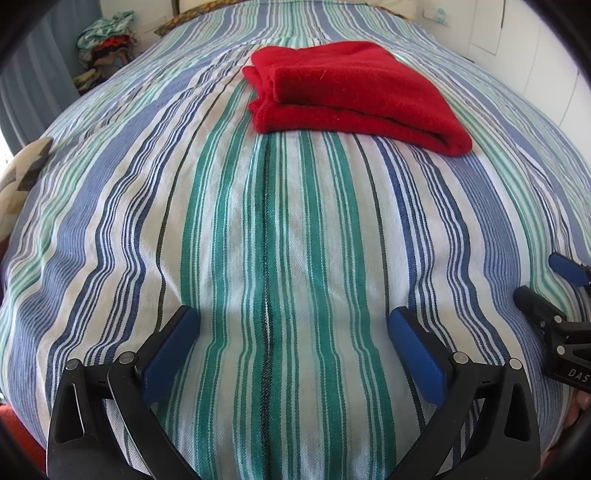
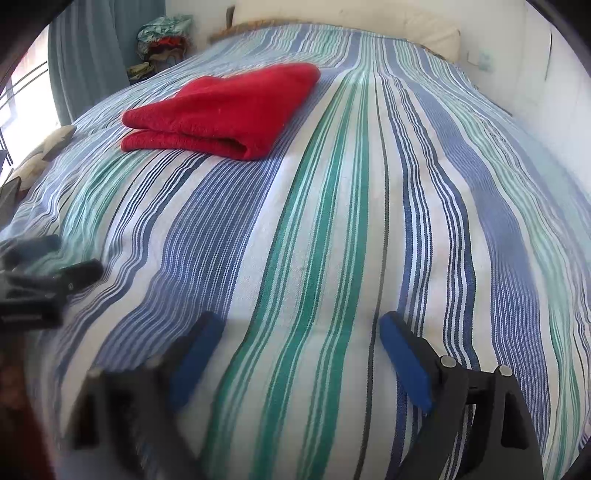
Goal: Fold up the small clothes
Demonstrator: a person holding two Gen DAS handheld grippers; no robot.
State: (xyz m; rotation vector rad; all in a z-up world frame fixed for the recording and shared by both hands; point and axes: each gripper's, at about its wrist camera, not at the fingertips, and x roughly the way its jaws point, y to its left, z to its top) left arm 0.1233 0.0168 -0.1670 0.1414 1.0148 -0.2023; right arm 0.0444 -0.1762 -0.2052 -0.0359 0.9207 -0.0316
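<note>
A red knitted garment point(image 1: 354, 94) lies folded into a thick rectangle on the striped bedspread point(image 1: 288, 240), far ahead of both grippers. It also shows in the right wrist view point(image 2: 225, 110), up and to the left. My left gripper point(image 1: 293, 325) is open and empty, low over the bedspread near the front edge. My right gripper point(image 2: 301, 332) is open and empty too, beside the left one. The right gripper shows at the right edge of the left wrist view point(image 1: 554, 291); the left gripper shows blurred at the left edge of the right wrist view point(image 2: 51, 273).
A pile of mixed clothes point(image 1: 107, 40) sits on a stand at the far left by a blue curtain point(image 2: 96, 55). A patterned cushion point(image 1: 22, 173) lies at the bed's left edge. A white pillow point(image 2: 424, 33) and wall stand behind the bed.
</note>
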